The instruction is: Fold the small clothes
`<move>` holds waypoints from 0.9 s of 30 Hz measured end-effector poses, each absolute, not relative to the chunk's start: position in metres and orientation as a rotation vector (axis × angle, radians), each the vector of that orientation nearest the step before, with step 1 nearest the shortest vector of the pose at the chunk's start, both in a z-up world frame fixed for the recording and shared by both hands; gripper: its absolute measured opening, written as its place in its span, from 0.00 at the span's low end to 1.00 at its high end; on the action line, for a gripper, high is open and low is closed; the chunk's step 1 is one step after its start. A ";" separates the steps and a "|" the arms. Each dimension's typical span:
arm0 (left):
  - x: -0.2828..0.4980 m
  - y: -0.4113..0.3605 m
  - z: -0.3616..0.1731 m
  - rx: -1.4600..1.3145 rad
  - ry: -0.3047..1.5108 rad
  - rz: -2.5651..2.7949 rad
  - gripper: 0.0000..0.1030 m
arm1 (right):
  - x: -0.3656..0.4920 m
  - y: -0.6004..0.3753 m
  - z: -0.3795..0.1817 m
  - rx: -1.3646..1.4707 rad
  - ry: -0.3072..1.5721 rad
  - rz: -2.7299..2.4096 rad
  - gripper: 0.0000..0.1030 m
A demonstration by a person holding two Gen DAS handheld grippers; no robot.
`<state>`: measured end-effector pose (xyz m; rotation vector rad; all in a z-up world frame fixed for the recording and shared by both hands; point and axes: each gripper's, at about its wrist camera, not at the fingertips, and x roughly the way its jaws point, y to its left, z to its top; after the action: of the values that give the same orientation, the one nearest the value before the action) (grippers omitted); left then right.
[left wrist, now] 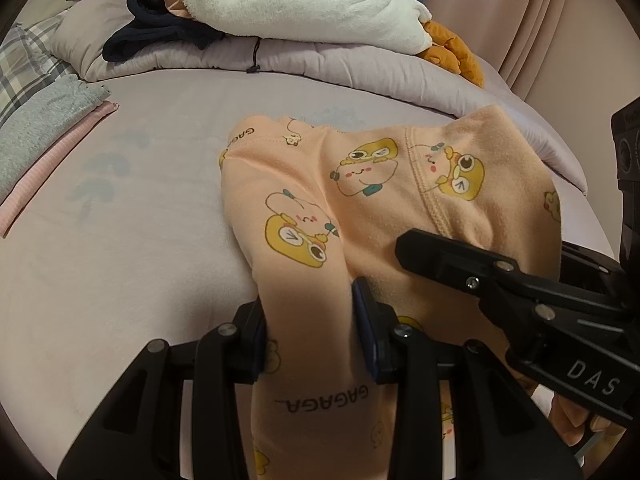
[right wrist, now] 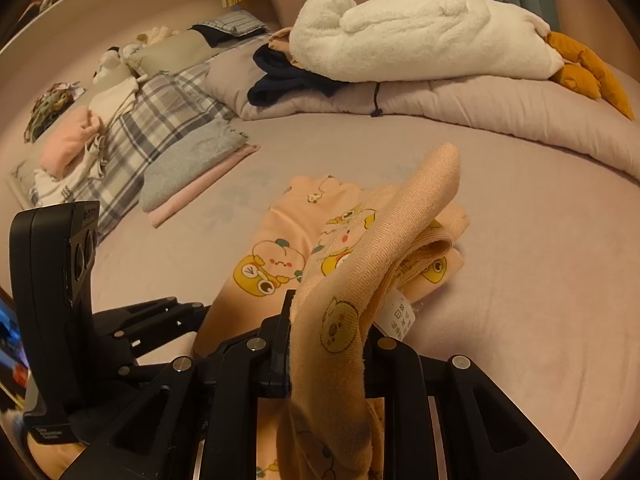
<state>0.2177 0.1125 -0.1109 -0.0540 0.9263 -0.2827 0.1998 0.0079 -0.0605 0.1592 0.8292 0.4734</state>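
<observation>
The left tongs point(left wrist: 310, 332) pinch a bunched leg of the peach cartoon-print baby garment point(left wrist: 360, 200), and the right tongs point(right wrist: 328, 344) clamp a ribbed edge of the same garment close beside them, so both seem to be holding one end up to carry it over for a fold. The rest of it lies doubled on the bed point(left wrist: 140, 240), while a folded grey and pink stack point(left wrist: 44, 132) sits well apart, likely finished pieces

printed pajama garment point(left wrist: 360, 200) ahead of left hand-held gripper point(left wrist: 312, 336) on bed point(left wrist: 140, 240) | folded clothes stack point(left wrist: 44, 136) far left | rolled duvet point(left wrist: 320, 64) behind, plush toy point(left wrist: 304, 0) on it
</observation>
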 end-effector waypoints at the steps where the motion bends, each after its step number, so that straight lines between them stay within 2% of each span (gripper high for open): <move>1: 0.218 0.112 -0.111 -0.055 0.927 -0.283 0.35 | 0.200 0.008 -0.061 0.159 0.831 0.473 0.22; 27: 0.223 0.112 -0.117 -0.049 0.941 -0.279 0.35 | 0.203 0.006 -0.068 0.156 0.851 0.461 0.22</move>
<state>0.2229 0.1117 -0.1170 -0.0490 0.9409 -0.2789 0.2030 0.0057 -0.0680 0.1557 0.8510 0.4614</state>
